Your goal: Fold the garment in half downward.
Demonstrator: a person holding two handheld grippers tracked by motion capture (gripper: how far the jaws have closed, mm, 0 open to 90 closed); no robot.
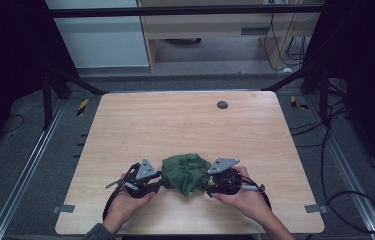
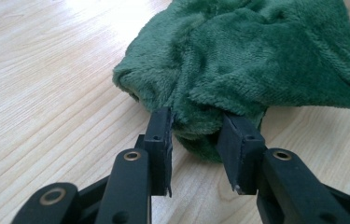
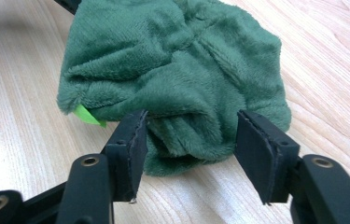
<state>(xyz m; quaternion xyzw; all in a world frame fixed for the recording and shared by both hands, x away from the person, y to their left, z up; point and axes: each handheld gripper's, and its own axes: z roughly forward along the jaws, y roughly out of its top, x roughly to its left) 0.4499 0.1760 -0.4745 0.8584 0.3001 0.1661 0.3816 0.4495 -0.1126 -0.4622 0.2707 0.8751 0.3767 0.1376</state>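
Looks like a lab / robot data-collection cell, not a home. Bare light-wood surface [image 1: 185,120] sits inside a black metal frame [image 1: 185,11] with angled struts. Aluminium rails [image 1: 22,170] run along the grey floor on both sides, with yellow-black hazard tape [image 1: 83,106] at the corners. Loose cables [image 1: 345,200] trail across the floor on the right, more hanging by a plain wooden cabinet [image 1: 215,30] behind.

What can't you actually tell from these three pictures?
- Underside of the green cloth: hidden by its own crumpled folds.
- Bright green tag: mostly tucked under the cloth in the right gripper view; any print is hidden.
- Left gripper and right gripper: jaws straddle cloth folds; whether they pinch is unclear.
- Dark disc on the table: too small to identify.
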